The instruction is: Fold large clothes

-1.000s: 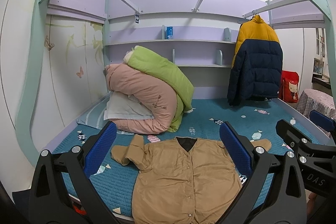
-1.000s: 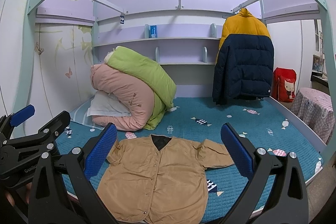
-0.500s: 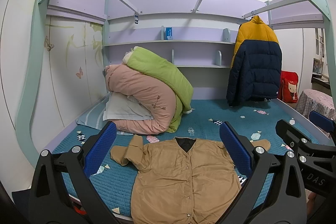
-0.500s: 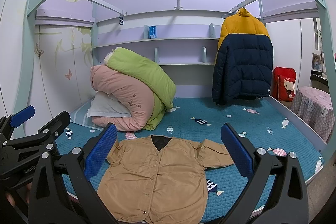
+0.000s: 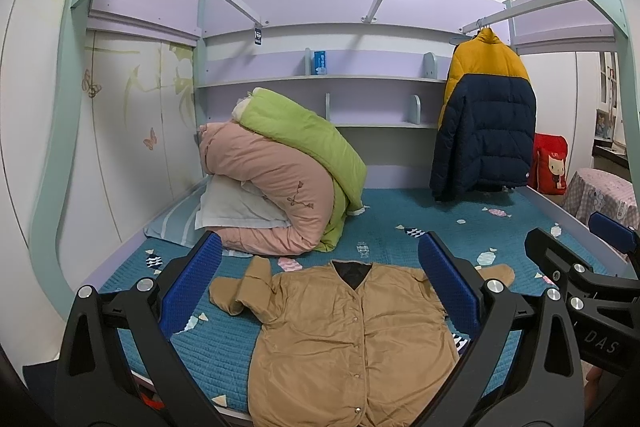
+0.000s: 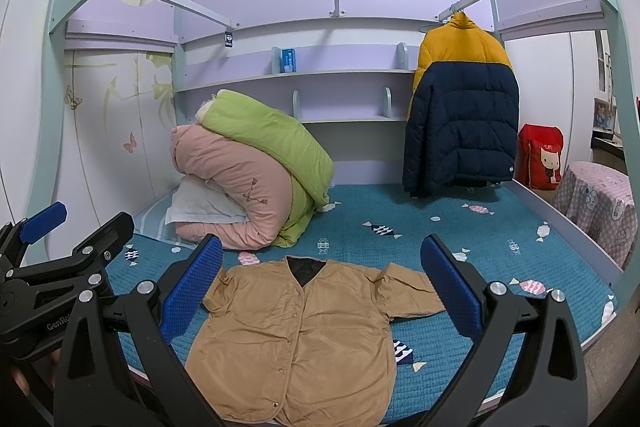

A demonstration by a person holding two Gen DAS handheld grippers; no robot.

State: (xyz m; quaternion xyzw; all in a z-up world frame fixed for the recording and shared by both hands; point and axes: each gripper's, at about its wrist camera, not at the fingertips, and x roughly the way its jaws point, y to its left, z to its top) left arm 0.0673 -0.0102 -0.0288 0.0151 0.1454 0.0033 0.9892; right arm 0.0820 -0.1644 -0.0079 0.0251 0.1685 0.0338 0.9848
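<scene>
A tan button-front jacket lies flat, front up, on the teal bed cover, collar toward the wall. It also shows in the right wrist view. Its left sleeve is bent back on itself; its right sleeve lies out to the side. My left gripper is open and empty, held in the air before the bed's front edge. My right gripper is open and empty, beside it on the right. Each gripper shows at the edge of the other's view.
Rolled pink and green quilts on a pillow fill the bed's back left. A yellow and navy puffer jacket hangs at the back right. A red bag and a checked-cloth table stand right of the bed.
Both grippers have drifted very slightly; the scene is otherwise the same. Both stay open and empty.
</scene>
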